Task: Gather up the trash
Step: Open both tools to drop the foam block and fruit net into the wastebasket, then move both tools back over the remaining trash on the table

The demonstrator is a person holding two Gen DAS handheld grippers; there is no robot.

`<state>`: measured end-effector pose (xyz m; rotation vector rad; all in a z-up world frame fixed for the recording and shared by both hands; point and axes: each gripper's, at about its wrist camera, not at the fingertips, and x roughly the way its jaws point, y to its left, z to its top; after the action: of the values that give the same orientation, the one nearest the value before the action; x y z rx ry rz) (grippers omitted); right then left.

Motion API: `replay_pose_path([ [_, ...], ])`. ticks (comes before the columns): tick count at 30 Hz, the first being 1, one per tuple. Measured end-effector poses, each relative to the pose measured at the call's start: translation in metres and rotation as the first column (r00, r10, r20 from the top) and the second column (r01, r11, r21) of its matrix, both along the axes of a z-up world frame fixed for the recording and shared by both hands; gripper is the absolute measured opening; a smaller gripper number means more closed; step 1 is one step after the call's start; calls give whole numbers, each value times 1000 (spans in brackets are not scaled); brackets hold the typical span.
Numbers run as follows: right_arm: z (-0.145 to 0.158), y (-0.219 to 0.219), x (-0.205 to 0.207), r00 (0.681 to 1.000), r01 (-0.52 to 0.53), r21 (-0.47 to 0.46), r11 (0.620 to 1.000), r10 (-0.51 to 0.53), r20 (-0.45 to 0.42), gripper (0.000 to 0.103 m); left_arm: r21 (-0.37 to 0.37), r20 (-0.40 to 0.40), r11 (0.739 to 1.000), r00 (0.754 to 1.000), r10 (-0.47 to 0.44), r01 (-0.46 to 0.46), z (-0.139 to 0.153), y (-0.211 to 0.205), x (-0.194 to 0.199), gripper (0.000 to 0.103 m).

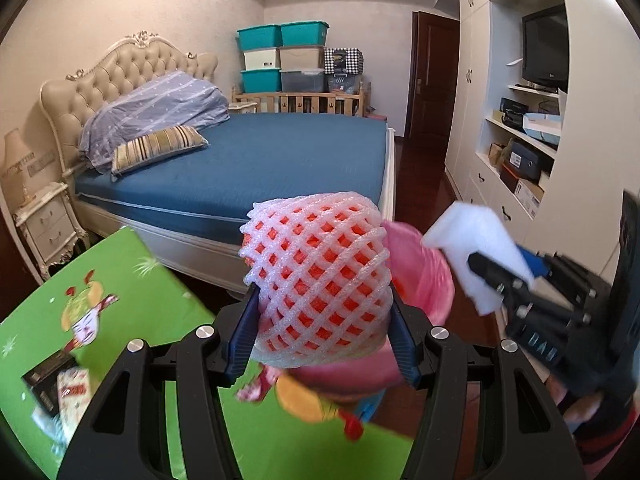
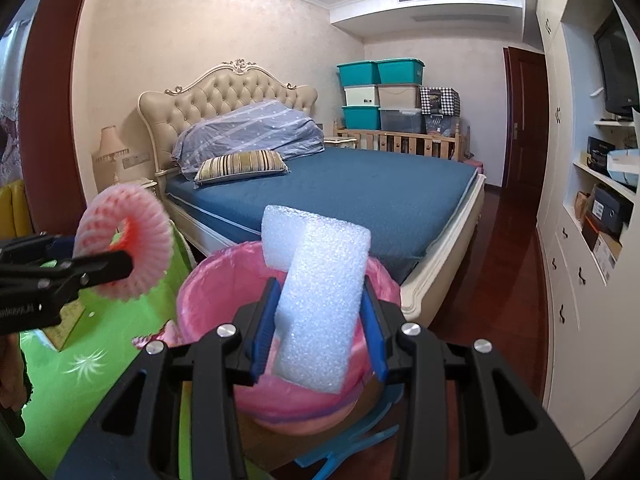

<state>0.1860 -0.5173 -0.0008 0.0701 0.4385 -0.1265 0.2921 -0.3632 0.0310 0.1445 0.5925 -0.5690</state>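
My left gripper (image 1: 322, 300) is shut on a pink foam fruit net (image 1: 318, 276), held up in the air beside the pink-lined trash bin (image 1: 424, 268). The net also shows in the right wrist view (image 2: 128, 240), left of the bin. My right gripper (image 2: 320, 300) is shut on a white foam block (image 2: 320, 300) and holds it just over the open mouth of the bin (image 2: 208, 292). The block and right gripper also show in the left wrist view (image 1: 476, 248), right of the bin.
A green cartoon-print mat (image 1: 120, 320) carries some packets (image 1: 68, 392) at the left. A blue-sheeted bed (image 2: 360, 196) stands behind the bin. White cabinets (image 2: 580, 280) line the right wall. A blue plastic piece (image 2: 352, 444) lies on the dark wood floor by the bin.
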Motion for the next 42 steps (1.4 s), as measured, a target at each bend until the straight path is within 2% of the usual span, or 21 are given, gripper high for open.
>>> replay_pose_path([
  [6, -9, -8, 27, 1000, -24, 7, 1000, 24, -13, 40, -17, -39, 1000, 999, 8, -9, 3, -27, 40, 57],
  [7, -11, -8, 29, 999, -34, 7, 999, 34, -12, 48, -17, -46, 1000, 999, 7, -8, 2, -31, 46, 58],
  [8, -15, -8, 34, 999, -49, 6, 999, 49, -13, 58, -15, -50, 1000, 999, 6, -6, 2, -34, 51, 63],
  [9, -18, -7, 35, 998, -58, 2, 998, 58, -11, 79, -6, -52, 1000, 999, 9, -9, 1, -37, 57, 74],
  [10, -21, -6, 35, 998, -68, -5, 998, 68, -4, 87, 2, -42, 999, 999, 32, -32, 0, -38, 61, 80],
  [11, -24, -5, 34, 997, -77, -15, 997, 77, 1, 86, -3, -30, 999, 998, 51, -51, 1, -35, 63, 85],
  [15, -25, -7, 22, 998, -64, -16, 998, 64, 11, 86, -23, -29, 996, 995, 91, -92, -1, -14, 63, 94],
  [18, -19, -9, 5, 998, -57, 1, 998, 57, 41, 87, -7, -15, 992, 992, 127, -127, -1, 9, 55, 94],
  [22, -7, -5, -14, 996, -64, 14, 998, 63, 69, 89, 46, 54, 982, 982, 182, -185, 0, 40, 25, 94],
  [25, -1, 8, -23, 993, -89, -2, 996, 89, 82, 89, 55, 123, 973, 968, 218, -226, 5, 70, -5, 95],
  [31, -2, 43, -25, 991, -121, 17, 992, 120, 60, 89, 54, 155, 949, 942, 298, -309, -1, 133, -46, 95],
  [37, -11, 94, -13, 983, -181, 78, 980, 181, 6, 89, 83, 205, 888, 880, 429, -452, -16, 217, -80, 95],
  [40, -15, 128, -6, 973, -230, 85, 969, 232, -14, 89, 74, 170, 847, 843, 510, -527, -24, 261, -91, 95],
  [42, -16, 152, -2, 964, -260, 84, 962, 263, -29, 90, 78, 161, 807, 806, 570, -586, -29, 289, -97, 95],
])
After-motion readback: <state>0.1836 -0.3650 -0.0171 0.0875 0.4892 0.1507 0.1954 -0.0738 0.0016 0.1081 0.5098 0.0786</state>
